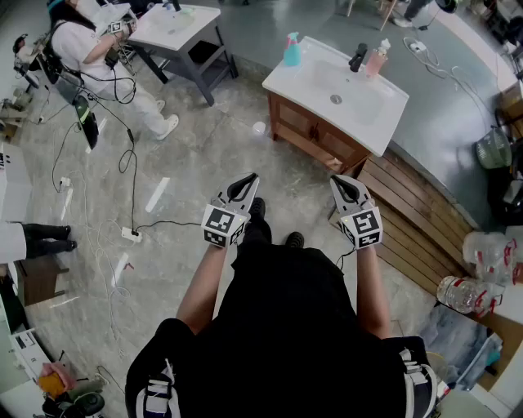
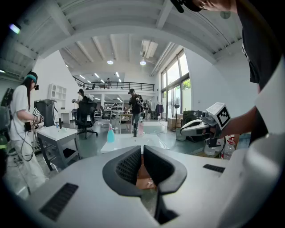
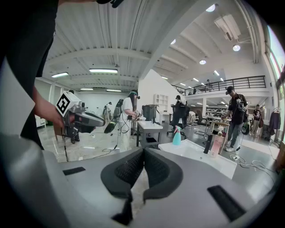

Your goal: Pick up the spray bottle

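The teal spray bottle (image 1: 292,49) stands upright on the far left corner of a white sink vanity (image 1: 306,86), well ahead of both grippers. It also shows in the left gripper view as the spray bottle (image 2: 110,133) and in the right gripper view as the spray bottle (image 3: 177,135). My left gripper (image 1: 251,178) and right gripper (image 1: 337,180) are held side by side over the floor, short of the vanity. The left gripper (image 2: 142,149) has its jaws together with nothing between them. The right gripper (image 3: 143,152) is likewise shut and empty.
A black faucet (image 1: 358,57) and a pink bottle (image 1: 377,59) stand at the vanity's back edge. A person (image 1: 90,49) works at a white desk (image 1: 176,24) far left. Cables and a power strip (image 1: 131,235) lie on the floor. Wooden slats (image 1: 417,220) and plastic bottles (image 1: 466,294) are on the right.
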{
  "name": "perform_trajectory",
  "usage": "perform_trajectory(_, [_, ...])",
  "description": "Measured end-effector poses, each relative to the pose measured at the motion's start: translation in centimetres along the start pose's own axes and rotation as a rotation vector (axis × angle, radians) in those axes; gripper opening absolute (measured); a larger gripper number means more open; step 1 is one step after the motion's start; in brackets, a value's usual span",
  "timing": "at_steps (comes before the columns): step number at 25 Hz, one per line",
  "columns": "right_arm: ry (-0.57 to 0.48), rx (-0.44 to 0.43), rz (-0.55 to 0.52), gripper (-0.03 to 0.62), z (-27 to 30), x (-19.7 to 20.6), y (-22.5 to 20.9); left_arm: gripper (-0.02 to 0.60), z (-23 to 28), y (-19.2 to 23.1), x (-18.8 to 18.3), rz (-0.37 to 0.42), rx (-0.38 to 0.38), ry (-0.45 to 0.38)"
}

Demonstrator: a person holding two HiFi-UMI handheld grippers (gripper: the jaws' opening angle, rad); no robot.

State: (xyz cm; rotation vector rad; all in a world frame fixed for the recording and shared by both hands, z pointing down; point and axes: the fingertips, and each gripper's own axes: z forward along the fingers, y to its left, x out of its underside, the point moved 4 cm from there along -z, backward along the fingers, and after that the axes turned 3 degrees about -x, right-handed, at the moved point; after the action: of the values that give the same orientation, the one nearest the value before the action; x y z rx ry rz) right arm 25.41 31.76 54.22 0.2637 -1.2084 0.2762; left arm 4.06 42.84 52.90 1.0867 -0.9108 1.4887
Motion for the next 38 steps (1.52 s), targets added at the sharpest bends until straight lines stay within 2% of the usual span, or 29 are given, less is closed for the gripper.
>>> perform_trajectory(4, [0.017, -0.003, -0.023, 0.017, 0.7, 0.3, 0.2, 0.034, -0.2, 0.7, -0.4, 0.005, -0.027, -0.026])
perform_trajectory(15, [0.032, -0.003, -0.018, 0.015, 2.3, 0.2, 0.1, 0.034, 0.3, 1.8, -0.5, 0.009, -0.013, -0.025])
perform_trajectory(22, [0.047, 0.032, 0.003, 0.017, 3.3, 0.5, -0.3, 0.034, 0.8, 3.5, -0.2, -0.007, -0.032, -0.03])
perform_trajectory(29, [0.051, 0.094, 0.025, 0.017, 4.9, -0.4, -1.7, 0.034, 2.5, 6.1, -0.8, -0.012, -0.013, -0.03])
perform_trajectory(38, [0.058, 0.118, 0.037, 0.017, 8.5, -1.8, -3.1, 0.034, 4.9, 9.9, -1.4, -0.017, 0.013, -0.026])
